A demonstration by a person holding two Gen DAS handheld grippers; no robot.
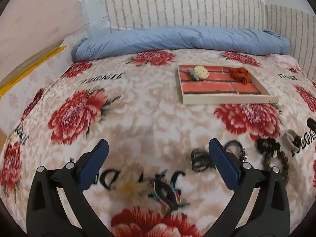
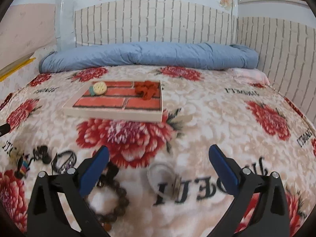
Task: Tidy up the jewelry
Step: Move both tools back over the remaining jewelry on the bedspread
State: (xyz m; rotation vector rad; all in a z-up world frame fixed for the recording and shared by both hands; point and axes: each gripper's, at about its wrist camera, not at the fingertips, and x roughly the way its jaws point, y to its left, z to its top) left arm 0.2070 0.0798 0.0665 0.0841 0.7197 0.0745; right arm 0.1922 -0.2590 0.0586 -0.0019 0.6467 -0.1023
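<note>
Left gripper (image 1: 158, 152): blue-padded fingers spread wide, nothing between them, hovering over the floral blanket (image 1: 138, 102). Just below the gap, close to the camera, lies a multicoloured hair clip (image 1: 165, 191), dark with teal and pink flecks, blurred; a pale fluffy piece with a yellow centre (image 1: 130, 185) sits beside it on the left finger's side, too blurred to identify. Partly behind the right finger (image 1: 223, 164): thin black hair ties (image 1: 199, 160) in loose loops. Further right of that finger, a brown bead bracelet (image 1: 280, 158) and a whitish ring-shaped item (image 1: 290, 138) near the frame edge.

Right gripper (image 2: 158, 154): also wide open and empty. Between the fingers, slightly ahead, a clear band with a metal disc, likely a watch or bangle (image 2: 164, 179), lying flat on printed lettering. Under and behind the left finger (image 2: 94, 169): the brown bead bracelet (image 2: 118, 199), round dark-brown wooden-looking beads in a loop. Further left, black hair ties (image 2: 64, 162) and the colourful clip (image 2: 22, 166).

Tray (image 1: 223, 85): shallow, cream rim, brick-pattern floor, well ahead of both grippers, right of centre in the left view, left of centre in the right. Inside, at its far end: a round yellow plush piece with green trim (image 1: 200, 72) and a rust-red scrunchie (image 1: 240, 75), apart from each other.

Rolled blue quilt (image 2: 148, 57) beyond, against the brick-print wall.
</note>
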